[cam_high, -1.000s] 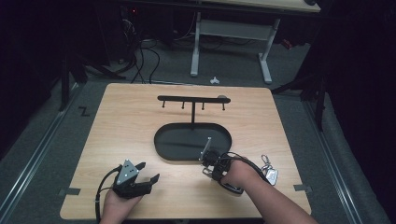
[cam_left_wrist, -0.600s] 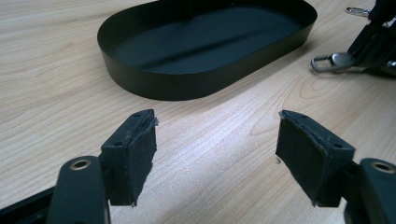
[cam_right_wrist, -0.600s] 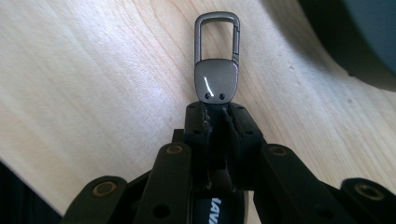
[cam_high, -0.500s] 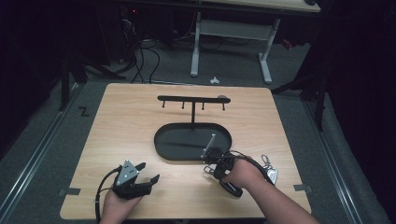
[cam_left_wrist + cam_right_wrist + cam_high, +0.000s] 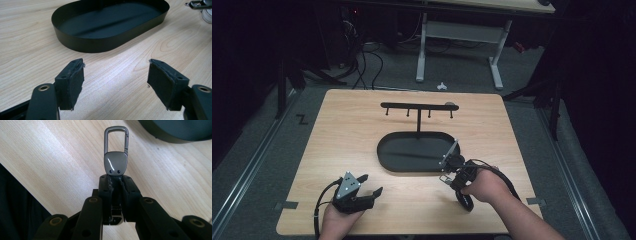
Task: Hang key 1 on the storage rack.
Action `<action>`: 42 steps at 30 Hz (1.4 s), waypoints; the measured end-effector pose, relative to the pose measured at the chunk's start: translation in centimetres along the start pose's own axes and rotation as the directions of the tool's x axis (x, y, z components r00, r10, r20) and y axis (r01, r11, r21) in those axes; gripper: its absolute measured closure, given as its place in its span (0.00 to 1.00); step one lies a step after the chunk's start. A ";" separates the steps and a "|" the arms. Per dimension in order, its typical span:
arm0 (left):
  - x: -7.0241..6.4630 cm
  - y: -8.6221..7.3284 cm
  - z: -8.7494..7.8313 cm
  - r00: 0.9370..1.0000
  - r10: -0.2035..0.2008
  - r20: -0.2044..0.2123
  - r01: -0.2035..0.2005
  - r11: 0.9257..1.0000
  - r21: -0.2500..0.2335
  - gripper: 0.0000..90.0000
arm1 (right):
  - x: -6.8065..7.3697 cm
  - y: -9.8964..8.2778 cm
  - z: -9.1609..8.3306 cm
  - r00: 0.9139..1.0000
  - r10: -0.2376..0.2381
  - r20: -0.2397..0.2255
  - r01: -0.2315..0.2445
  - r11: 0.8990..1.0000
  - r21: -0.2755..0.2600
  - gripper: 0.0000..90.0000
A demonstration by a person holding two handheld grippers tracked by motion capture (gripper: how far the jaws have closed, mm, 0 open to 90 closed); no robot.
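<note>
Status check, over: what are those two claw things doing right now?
Left gripper open, idle on table. Right gripper shut on metal carabiner clip, beside black oval tray. Nothing blocking.

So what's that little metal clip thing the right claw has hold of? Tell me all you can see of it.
It is a small grey metal keychain clip: a rounded carabiner loop on a glossy shield-shaped plate with two small rivets. The right claw is shut on its lower end, so the loop sticks out beyond the jaws above the light wooden table, near the black oval tray.

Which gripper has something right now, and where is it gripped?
The right gripper is shut on the metal carabiner clip, pinching its flat base end; the loop sticks out. The left gripper is open, holding nothing.
</note>
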State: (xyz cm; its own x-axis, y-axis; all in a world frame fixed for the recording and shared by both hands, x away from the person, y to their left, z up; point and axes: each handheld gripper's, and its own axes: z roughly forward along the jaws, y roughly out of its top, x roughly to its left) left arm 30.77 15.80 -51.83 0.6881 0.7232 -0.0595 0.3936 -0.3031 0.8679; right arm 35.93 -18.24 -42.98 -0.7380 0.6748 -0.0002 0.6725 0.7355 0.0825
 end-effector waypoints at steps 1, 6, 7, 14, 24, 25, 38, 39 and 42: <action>0.0 0.0 0.0 1.000 0.000 0.000 0.000 1.000 0.001 0.33 | -0.1 -0.1 -0.1 1.000 -0.005 0.000 0.005 1.000 -0.006 0.89; 0.0 0.0 0.0 1.000 0.000 -0.002 0.000 1.000 -0.003 0.33 | -0.4 -0.3 -1.2 1.000 0.012 0.009 -0.012 1.000 -0.023 0.89; 0.0 0.0 0.0 1.000 0.000 -0.002 0.000 1.000 -0.003 0.33 | -0.4 -0.3 -1.4 1.000 0.014 0.012 -0.014 1.000 -0.024 0.89; 0.0 -0.2 -0.3 1.000 0.009 -0.008 -0.009 1.000 -0.014 0.33 | -0.8 -0.5 -2.6 1.000 0.022 0.019 -0.022 0.999 -0.046 0.89; -0.1 -0.8 -1.7 0.999 0.035 -0.028 -0.036 0.999 -0.028 0.33 | -1.4 -0.1 -3.7 1.000 0.018 0.021 -0.016 0.996 -0.082 0.89; 0.0 -0.8 -1.8 0.999 0.035 -0.028 -0.036 0.999 -0.024 0.33 | -1.5 0.2 -3.8 1.000 0.018 0.021 -0.016 0.996 -0.084 0.89; 0.3 -1.6 -3.0 0.999 0.028 -0.047 -0.028 1.000 -0.010 0.33 | -2.5 2.2 -5.2 0.999 0.033 0.035 -0.028 0.993 -0.117 0.89; 0.3 -1.6 -3.0 0.999 0.028 -0.047 -0.029 1.000 -0.010 0.33 | -2.6 2.3 -5.3 0.999 0.026 0.037 -0.022 0.993 -0.120 0.89; 0.3 -1.6 -2.9 0.999 0.031 -0.043 -0.031 1.000 -0.007 0.33 | -2.9 2.9 -5.9 0.998 0.039 0.043 -0.033 0.991 -0.131 0.89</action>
State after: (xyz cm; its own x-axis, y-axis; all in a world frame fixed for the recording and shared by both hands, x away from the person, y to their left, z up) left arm 28.60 18.28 -51.83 0.6731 0.7394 -0.0119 0.3680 -0.3210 0.8727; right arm 39.70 -18.43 -36.86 -0.7079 0.7052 -0.0397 0.6836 0.6983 0.2123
